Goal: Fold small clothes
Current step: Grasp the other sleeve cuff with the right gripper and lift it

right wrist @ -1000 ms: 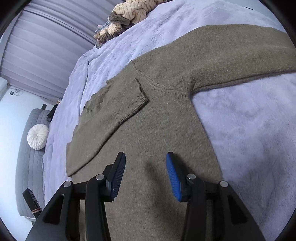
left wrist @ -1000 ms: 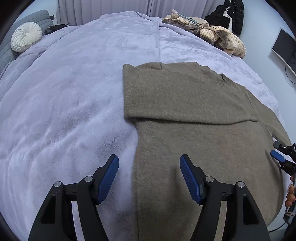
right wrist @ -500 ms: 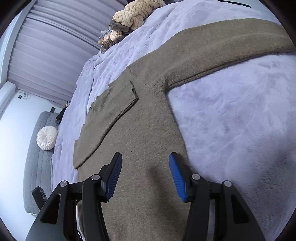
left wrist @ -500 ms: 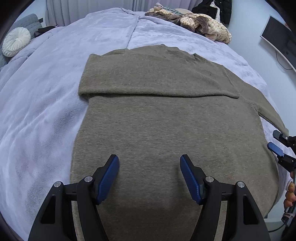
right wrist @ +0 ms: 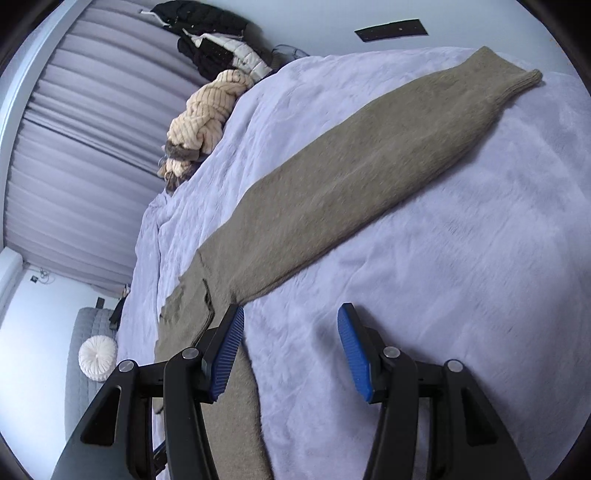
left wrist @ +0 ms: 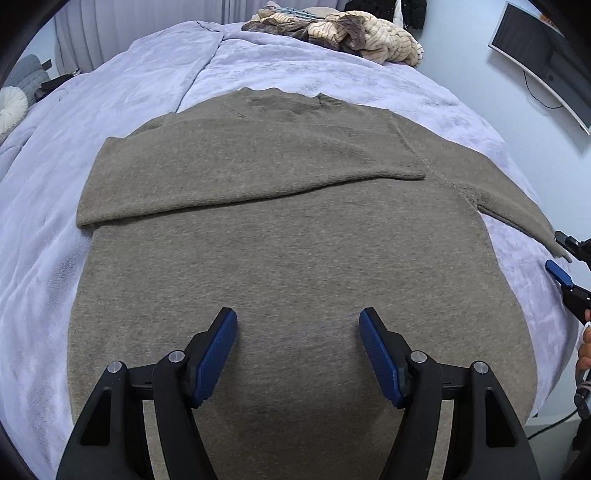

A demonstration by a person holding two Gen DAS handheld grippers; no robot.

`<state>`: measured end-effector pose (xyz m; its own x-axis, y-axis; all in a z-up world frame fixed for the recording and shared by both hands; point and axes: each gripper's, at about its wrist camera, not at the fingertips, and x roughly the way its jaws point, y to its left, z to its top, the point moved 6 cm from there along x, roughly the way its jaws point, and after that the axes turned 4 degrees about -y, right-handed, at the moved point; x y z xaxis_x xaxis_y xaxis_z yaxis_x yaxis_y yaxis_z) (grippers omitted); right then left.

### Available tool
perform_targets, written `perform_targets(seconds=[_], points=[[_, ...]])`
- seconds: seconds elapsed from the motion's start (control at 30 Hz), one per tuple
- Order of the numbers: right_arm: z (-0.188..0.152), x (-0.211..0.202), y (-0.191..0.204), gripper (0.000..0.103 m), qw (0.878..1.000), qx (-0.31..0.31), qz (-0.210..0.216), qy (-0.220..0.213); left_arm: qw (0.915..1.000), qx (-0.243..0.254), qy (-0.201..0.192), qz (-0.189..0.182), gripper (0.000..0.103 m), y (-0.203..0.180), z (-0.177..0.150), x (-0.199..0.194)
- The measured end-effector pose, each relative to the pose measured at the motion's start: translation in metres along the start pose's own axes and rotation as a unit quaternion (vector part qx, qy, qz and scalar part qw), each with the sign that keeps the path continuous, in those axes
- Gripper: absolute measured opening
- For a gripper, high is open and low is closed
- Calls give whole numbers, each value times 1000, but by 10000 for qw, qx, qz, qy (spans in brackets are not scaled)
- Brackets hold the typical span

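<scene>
An olive-brown knit sweater [left wrist: 288, 236] lies flat on a lavender blanket [left wrist: 122, 88]. Its left sleeve [left wrist: 236, 173] is folded across the chest. Its right sleeve [right wrist: 354, 177] lies stretched out straight on the blanket, cuff [right wrist: 524, 79] at the far end. My left gripper [left wrist: 298, 328] is open and empty above the sweater's lower body. My right gripper [right wrist: 291, 332] is open and empty, hovering over the blanket just below the right sleeve's armpit. It also shows at the right edge of the left wrist view [left wrist: 563, 258].
A heap of cream and brown clothes [left wrist: 354, 29] lies at the far side of the bed. Dark jackets [right wrist: 207, 33] hang beyond it. A monitor [left wrist: 543, 55] is on the right wall. A round white cushion [right wrist: 96, 359] sits on a grey sofa. Curtains [right wrist: 74, 166] cover the far wall.
My left gripper has moved right, from the sweater's left edge to over its middle. My right gripper has swung right, off the body toward the outstretched right sleeve. Both stayed open.
</scene>
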<state>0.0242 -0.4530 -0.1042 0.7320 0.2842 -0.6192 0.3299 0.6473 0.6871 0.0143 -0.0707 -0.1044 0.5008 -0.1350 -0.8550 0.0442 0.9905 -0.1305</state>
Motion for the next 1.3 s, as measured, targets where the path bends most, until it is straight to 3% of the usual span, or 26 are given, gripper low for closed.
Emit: perform_targets(seconds=[0.4, 0.57, 0.73, 0.77, 0.8, 0.83, 0.93, 1.07, 1.3], points=[[76, -6, -65, 57, 9887, 1156, -331, -891, 9996, 232, -50, -180, 70, -56, 33, 16], [93, -1, -87, 57, 9762, 1865, 103, -1105, 9993, 273, -22, -259, 70, -72, 44, 26], [104, 3, -81, 58, 9676, 2069, 669, -1279, 9993, 278, -38, -239, 70, -77, 55, 32], [105, 5, -81, 55, 9659, 2128, 744, -1275, 9994, 278, -51, -214, 70, -76, 58, 33], [106, 8, -80, 37, 9636, 2218, 776, -1276, 9995, 266, -59, -186, 70, -74, 60, 34], [106, 11, -82, 8, 9617, 2328, 701, -1268, 9995, 249, -55, -166, 70, -71, 62, 34], [104, 17, -87, 6, 9527, 2670, 790, -1220, 9998, 163, -56, -101, 70, -60, 68, 35], [111, 25, -56, 6, 9605, 2287, 1096, -1142, 10000, 54, -80, -8, 70, -44, 73, 37], [108, 57, 64, 6, 9783, 835, 1792, -611, 9999, -108, -106, 19, 70, -18, 80, 39]])
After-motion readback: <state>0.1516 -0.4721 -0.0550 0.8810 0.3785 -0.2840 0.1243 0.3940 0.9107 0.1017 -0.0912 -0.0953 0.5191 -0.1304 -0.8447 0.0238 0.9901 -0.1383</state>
